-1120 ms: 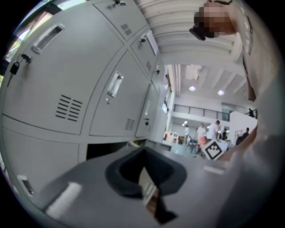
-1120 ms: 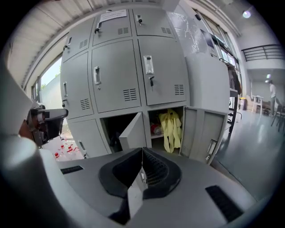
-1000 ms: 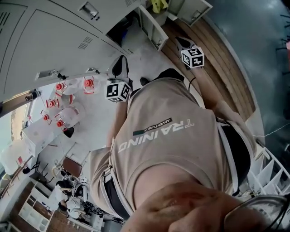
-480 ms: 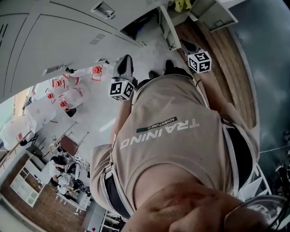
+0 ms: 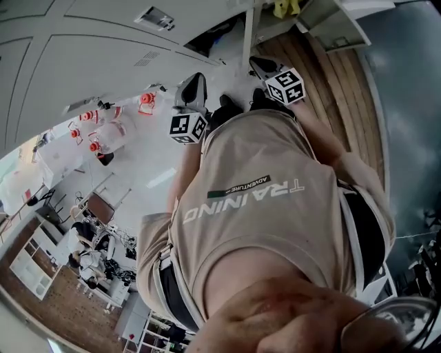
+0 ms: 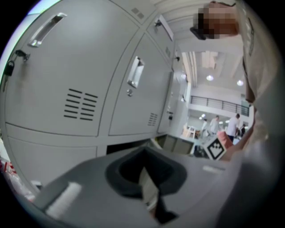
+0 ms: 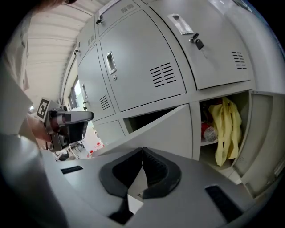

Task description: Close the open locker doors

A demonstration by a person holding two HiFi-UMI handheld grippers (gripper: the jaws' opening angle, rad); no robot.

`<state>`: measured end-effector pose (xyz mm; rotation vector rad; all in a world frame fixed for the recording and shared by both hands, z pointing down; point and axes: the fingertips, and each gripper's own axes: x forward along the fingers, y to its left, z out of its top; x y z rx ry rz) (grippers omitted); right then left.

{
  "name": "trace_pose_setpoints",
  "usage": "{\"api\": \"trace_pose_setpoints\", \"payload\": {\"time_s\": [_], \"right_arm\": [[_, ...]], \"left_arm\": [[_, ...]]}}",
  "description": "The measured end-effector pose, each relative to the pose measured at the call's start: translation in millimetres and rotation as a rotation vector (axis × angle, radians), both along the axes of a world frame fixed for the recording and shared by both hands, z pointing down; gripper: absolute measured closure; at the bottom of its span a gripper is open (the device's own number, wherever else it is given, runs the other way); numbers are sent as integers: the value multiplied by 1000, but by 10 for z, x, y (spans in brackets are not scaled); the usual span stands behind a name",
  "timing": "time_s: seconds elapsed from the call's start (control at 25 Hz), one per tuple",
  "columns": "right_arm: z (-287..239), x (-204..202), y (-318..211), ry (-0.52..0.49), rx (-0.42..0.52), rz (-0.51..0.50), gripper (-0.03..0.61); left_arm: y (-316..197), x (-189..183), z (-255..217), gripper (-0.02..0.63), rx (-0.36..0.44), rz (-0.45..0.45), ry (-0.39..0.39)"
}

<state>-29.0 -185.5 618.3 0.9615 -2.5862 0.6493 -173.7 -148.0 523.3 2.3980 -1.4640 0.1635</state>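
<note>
Grey lockers (image 5: 83,41) fill the top of the head view. One lower locker (image 5: 219,33) stands open with its door (image 5: 248,31) swung out; beside it another door (image 5: 331,24) hangs open by a yellow cloth (image 5: 286,7). In the right gripper view the lower door (image 7: 164,127) is ajar and the compartment with the yellow cloth (image 7: 225,129) is wide open. My left gripper (image 5: 193,89) and right gripper (image 5: 262,65) are held short of the lockers, touching nothing. Both the left gripper (image 6: 144,178) and the right gripper (image 7: 142,153) have jaws together and empty.
The person's beige shirt (image 5: 262,207) blocks the middle of the head view. A wooden floor strip (image 5: 344,103) runs at the right. Red-capped containers (image 5: 96,138) sit at the left on a white surface. People (image 6: 231,127) stand far off in the hall.
The head view has swung, so the lockers sit higher. Both grippers have shifted up in the view toward the open lockers, the right one also leftward.
</note>
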Motion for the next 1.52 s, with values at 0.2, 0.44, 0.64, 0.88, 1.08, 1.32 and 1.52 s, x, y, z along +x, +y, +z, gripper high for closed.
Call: {"api": "trace_pose_setpoints", "payload": {"time_s": [0.2,0.44,0.64,0.88,1.08,1.32,1.52], "right_arm": [[-23,-379,-138,17,2,-53,566],[27,-791,-377,17,-4,-34,565],[53,-1076,-594,21,3,-9,566],[130,-1261,-831,44,14,45,565],[148,-1324,-935,78,14,71,566],[150,-1332,-1006,115,9,91,566],[103,-1303,-982,140,21,92,566]], "left_arm": [[-108,-228,6,609,6,5,12],[-223,-577,20,609,17,4,8],[-280,-824,47,609,13,29,-6],[-290,-1018,138,609,-11,70,4],[-286,-1077,197,609,-22,108,29],[-298,-982,237,609,-24,152,65],[-296,-866,244,609,-38,198,91]]}}
